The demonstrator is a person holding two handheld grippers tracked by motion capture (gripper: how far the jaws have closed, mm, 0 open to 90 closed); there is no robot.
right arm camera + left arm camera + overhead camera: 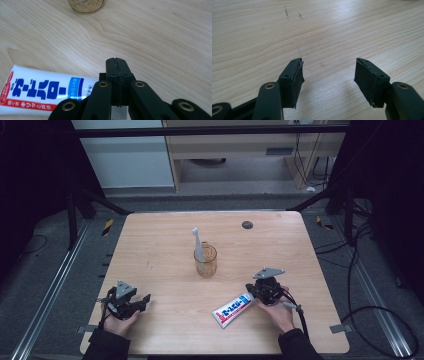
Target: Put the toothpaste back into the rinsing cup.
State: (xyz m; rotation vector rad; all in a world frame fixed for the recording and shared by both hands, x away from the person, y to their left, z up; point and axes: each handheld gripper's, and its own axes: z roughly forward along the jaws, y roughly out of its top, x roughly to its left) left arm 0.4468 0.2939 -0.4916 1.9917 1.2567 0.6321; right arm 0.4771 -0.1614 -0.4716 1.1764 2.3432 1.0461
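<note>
Right tongs [117,62] pinched together over the toothpaste tube's [45,91] end — perhaps nudging it; left tongs [328,75] wait wide over bare tabletop [324,30].

We see open bench [150,245] ahead of our left gripper [131,303]. At centre the amber cup [206,261] with its upright toothbrush [198,245] blocks passage, and the toothpaste tube [232,310] lies beside our right gripper [257,291].

Left gripper [145,298]: black linkage arms, brass-ringed pivots, ribbed black pads, grey three-cornered plate on top. Right gripper [116,61]: same build, black cable trailing. Both forearms in dark sleeves [106,346].
</note>
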